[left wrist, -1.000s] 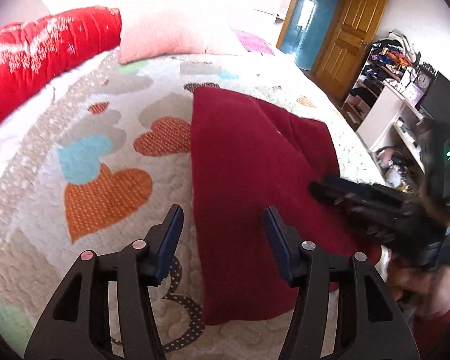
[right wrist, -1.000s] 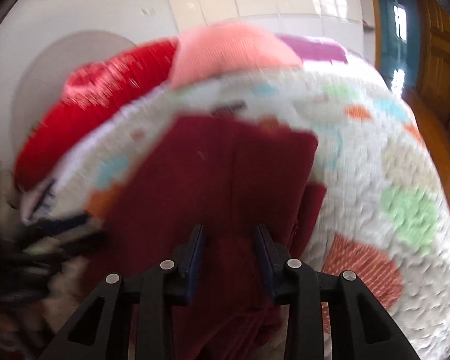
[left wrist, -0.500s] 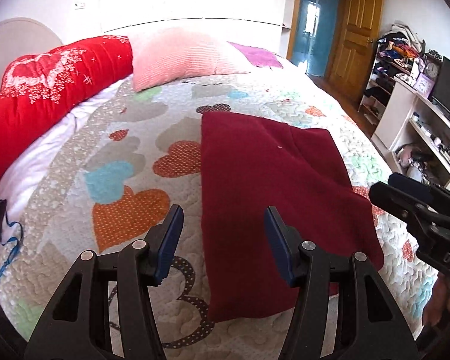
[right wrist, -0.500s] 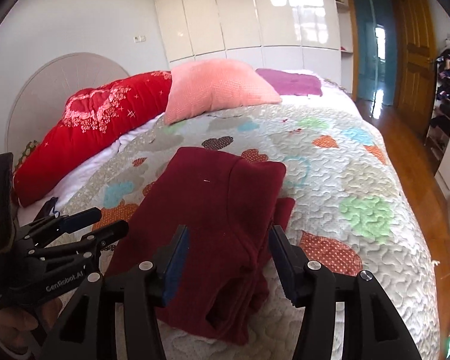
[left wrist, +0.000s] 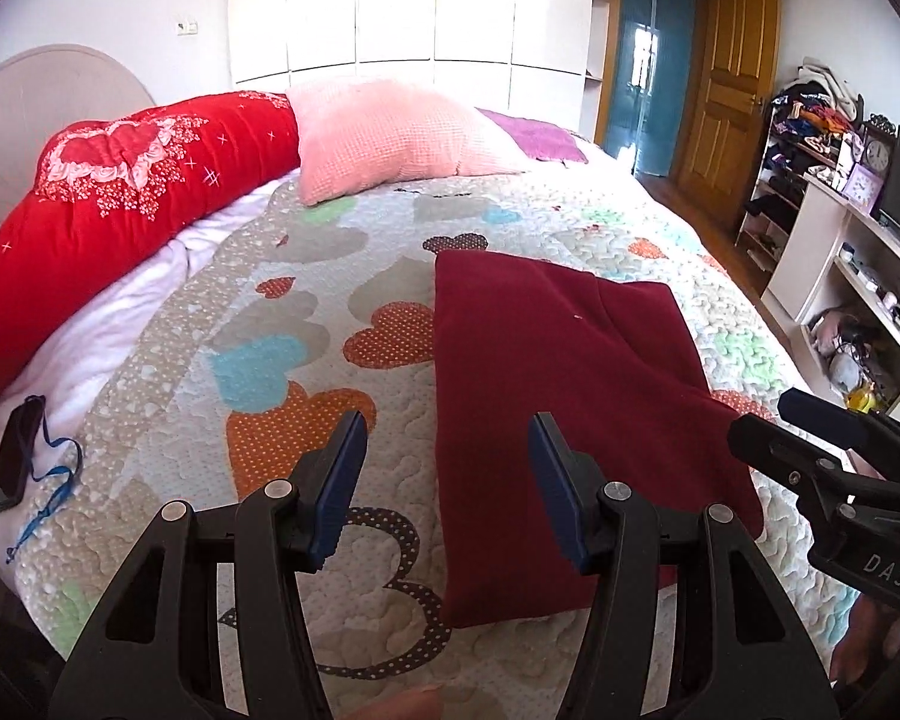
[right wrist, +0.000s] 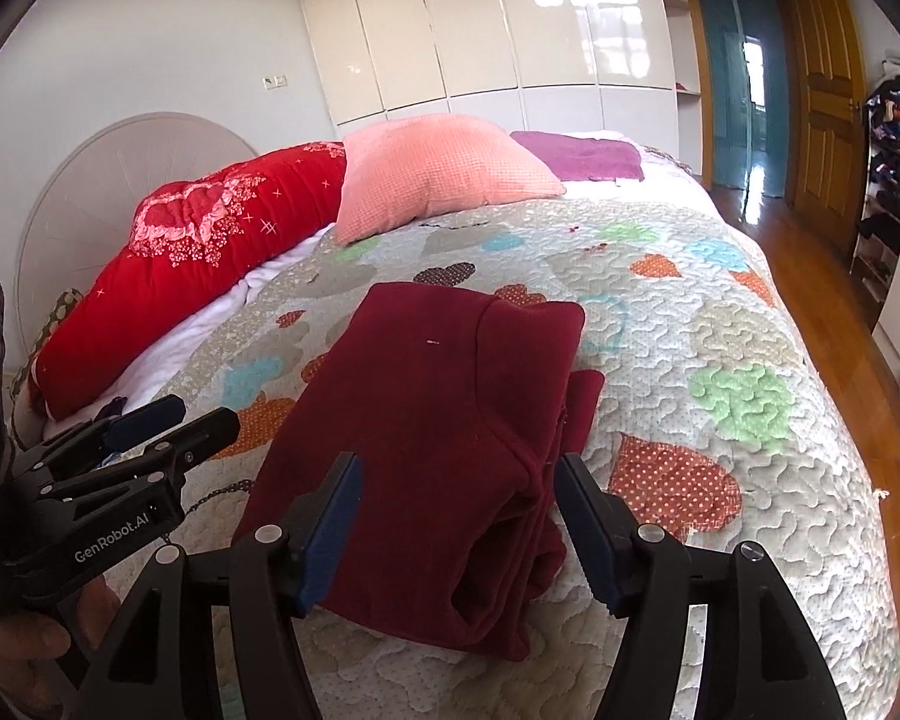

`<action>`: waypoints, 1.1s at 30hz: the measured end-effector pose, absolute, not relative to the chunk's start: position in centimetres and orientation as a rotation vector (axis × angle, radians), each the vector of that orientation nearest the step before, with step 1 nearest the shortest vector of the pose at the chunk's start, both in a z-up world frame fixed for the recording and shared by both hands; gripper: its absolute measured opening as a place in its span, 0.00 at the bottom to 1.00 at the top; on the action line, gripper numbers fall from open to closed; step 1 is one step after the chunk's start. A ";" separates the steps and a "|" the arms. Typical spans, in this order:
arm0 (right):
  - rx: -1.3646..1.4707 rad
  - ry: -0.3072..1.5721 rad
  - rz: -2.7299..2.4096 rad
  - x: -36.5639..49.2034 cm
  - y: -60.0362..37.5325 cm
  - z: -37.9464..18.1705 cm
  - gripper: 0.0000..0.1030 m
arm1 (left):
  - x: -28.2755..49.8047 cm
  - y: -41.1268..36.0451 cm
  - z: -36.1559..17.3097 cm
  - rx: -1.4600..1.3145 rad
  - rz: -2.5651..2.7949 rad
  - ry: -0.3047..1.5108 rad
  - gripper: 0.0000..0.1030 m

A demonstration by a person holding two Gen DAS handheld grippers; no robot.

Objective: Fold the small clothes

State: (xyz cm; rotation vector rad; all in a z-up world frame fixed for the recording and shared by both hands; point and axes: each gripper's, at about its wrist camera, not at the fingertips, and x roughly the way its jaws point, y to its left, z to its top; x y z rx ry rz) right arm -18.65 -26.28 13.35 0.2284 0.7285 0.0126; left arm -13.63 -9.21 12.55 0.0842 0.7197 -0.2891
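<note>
The dark red garment (right wrist: pixel 450 420) lay on the heart-patterned quilt (right wrist: pixel 720 324) near the foot of the bed, already doubled over into a long, roughly rectangular pad. In the right wrist view we could see several layers stacked along its right edge, with one lower layer sticking out a little past the top one and the near corner bulging loosely. In the left wrist view its left edge ran straight and its top surface (left wrist: pixel 546 372) looked flat. We judged the folding mostly done: what seemed left was perhaps one more fold across the length, or a tidying of the uneven right edge, and then setting it aside.

We held our left gripper (left wrist: pixel 447 480) above the near left edge of the cloth, jaws spread wide and nothing between them. Our right gripper (right wrist: pixel 459 519) hovered over the near end of the pad, jaws likewise apart and empty; neither touched the fabric as far as we could tell.

We saw no basket, box or drawer on the bed to receive the garment. Farther out were a red bolster (left wrist: pixel 120 192), a pink pillow (left wrist: pixel 390 138), a purple cloth (right wrist: pixel 582 156) and a dark phone with a blue cord (left wrist: pixel 15 456) at the left edge of the bed. The open shelves (left wrist: pixel 810 138) by the door held heaped clothes, too small to sort out.
</note>
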 end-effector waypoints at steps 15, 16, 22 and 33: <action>0.237 0.745 0.024 -18.3 -26.2 12.9 0.62 | -13.8 -9.4 12.4 0.095 -0.283 0.717 0.54; 0.237 0.746 0.023 -18.3 -26.2 12.8 0.62 | -13.8 -9.5 12.4 0.096 -0.283 0.717 0.54; 0.242 0.756 0.026 -18.0 -26.2 12.5 0.62 | -13.7 -9.5 12.4 0.098 -0.283 0.720 0.54; 0.244 0.768 0.036 -17.7 -26.4 12.1 0.62 | -13.4 -9.7 12.2 0.103 -0.285 0.726 0.54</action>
